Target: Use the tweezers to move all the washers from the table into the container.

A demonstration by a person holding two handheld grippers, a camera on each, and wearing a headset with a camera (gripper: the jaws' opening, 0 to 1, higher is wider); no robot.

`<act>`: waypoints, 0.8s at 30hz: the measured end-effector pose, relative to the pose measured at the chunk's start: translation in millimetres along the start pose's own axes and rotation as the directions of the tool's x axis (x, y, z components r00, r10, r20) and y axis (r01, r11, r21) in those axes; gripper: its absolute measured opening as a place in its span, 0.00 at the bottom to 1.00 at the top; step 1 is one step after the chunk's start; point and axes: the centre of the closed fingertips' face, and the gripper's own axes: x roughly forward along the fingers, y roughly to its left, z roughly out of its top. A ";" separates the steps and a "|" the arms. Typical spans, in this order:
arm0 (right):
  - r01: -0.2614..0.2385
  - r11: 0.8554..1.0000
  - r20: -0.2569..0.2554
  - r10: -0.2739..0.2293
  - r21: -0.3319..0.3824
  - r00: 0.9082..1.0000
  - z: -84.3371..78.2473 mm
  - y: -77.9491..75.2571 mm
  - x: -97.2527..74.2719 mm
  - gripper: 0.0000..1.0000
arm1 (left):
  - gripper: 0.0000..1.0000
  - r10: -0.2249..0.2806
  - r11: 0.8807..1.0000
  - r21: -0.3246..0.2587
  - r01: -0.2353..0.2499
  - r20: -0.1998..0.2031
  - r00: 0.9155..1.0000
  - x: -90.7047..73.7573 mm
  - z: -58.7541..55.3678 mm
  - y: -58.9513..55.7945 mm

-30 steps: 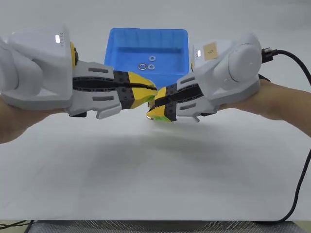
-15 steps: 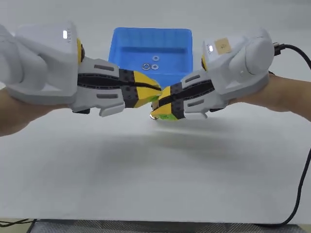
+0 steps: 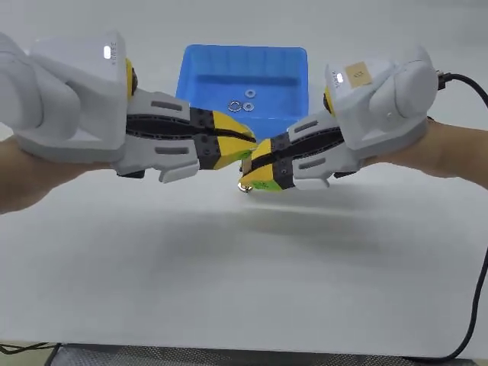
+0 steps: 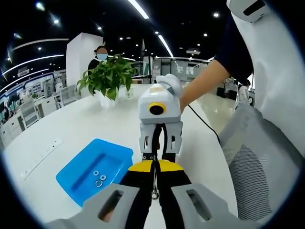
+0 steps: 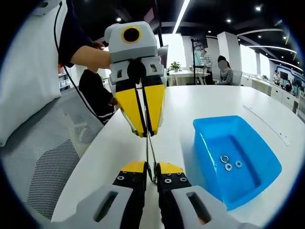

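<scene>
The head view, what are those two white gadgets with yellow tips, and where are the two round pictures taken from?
They are hand-held grippers, worked by a person, one on each side. The head view comes from a headset camera; each round picture comes from a camera on one gripper. The left gripper and right gripper face each other, tips close together, both pairs of fingers closed on thin tweezers. Behind them on the white table stands a blue container holding three washers.

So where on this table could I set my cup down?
The wide bare table between the grippers and its near edge is free. It's crowded where the left gripper and right gripper meet on the tweezers before the blue container.
</scene>
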 end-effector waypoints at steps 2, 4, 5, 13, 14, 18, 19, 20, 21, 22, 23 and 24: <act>0.008 1.000 0.006 -0.008 0.003 1.000 2.9 -0.8 -1.0 0.08 | 0.07 0.011 1.000 0.000 -0.011 0.009 1.000 -1.4 2.5 1.9; 0.023 1.000 0.012 -0.023 0.021 1.000 6.1 -3.3 -2.6 0.08 | 0.11 0.015 1.000 -0.002 -0.015 0.017 1.000 -3.4 5.5 2.2; 0.029 0.999 0.014 -0.030 0.028 0.999 7.7 -4.4 -3.9 0.08 | 0.12 0.016 1.000 -0.001 -0.016 0.016 1.000 -4.1 6.1 2.0; 0.063 0.997 0.015 -0.064 0.050 0.998 11.5 -10.1 -13.0 0.08 | 0.18 0.037 0.999 0.002 -0.037 0.011 0.999 -14.6 7.0 0.6; 0.064 0.997 0.014 -0.065 0.050 0.998 11.9 -10.3 -13.7 0.08 | 0.18 0.039 0.999 0.003 -0.040 0.010 0.999 -15.9 6.9 0.0; 0.070 0.996 0.005 -0.070 0.050 0.998 14.9 -9.6 -17.0 0.08 | 0.18 0.054 0.999 0.003 -0.054 0.020 0.998 -20.7 9.6 0.0; 0.070 0.996 0.005 -0.071 0.048 0.997 16.4 -8.9 -17.7 0.08 | 0.18 0.061 0.998 0.003 -0.061 0.024 0.998 -22.1 11.8 -0.7; 0.073 0.996 0.002 -0.074 0.041 0.997 18.4 -8.9 -18.8 0.08 | 0.18 0.065 0.998 0.004 -0.065 0.028 0.997 -22.9 13.9 -1.7; 0.073 0.997 0.001 -0.073 0.038 0.997 19.7 -8.7 -19.4 0.08 | 0.19 0.070 0.998 0.003 -0.070 0.033 0.997 -24.8 15.1 -2.0; 0.074 0.997 -0.001 -0.074 0.032 0.997 21.9 -8.9 -20.6 0.08 | 0.19 0.074 0.997 0.003 -0.074 0.034 0.997 -26.5 15.4 -2.0; 0.075 0.997 -0.001 -0.075 0.028 0.997 23.7 -9.2 -21.5 0.08 | 0.20 0.084 0.996 0.004 -0.084 0.036 0.996 -29.1 15.2 -1.4; 0.077 0.997 -0.002 -0.077 0.023 0.997 26.8 -10.1 -23.0 0.08 | 0.23 0.101 0.995 0.007 -0.101 0.038 0.994 -31.3 15.1 0.5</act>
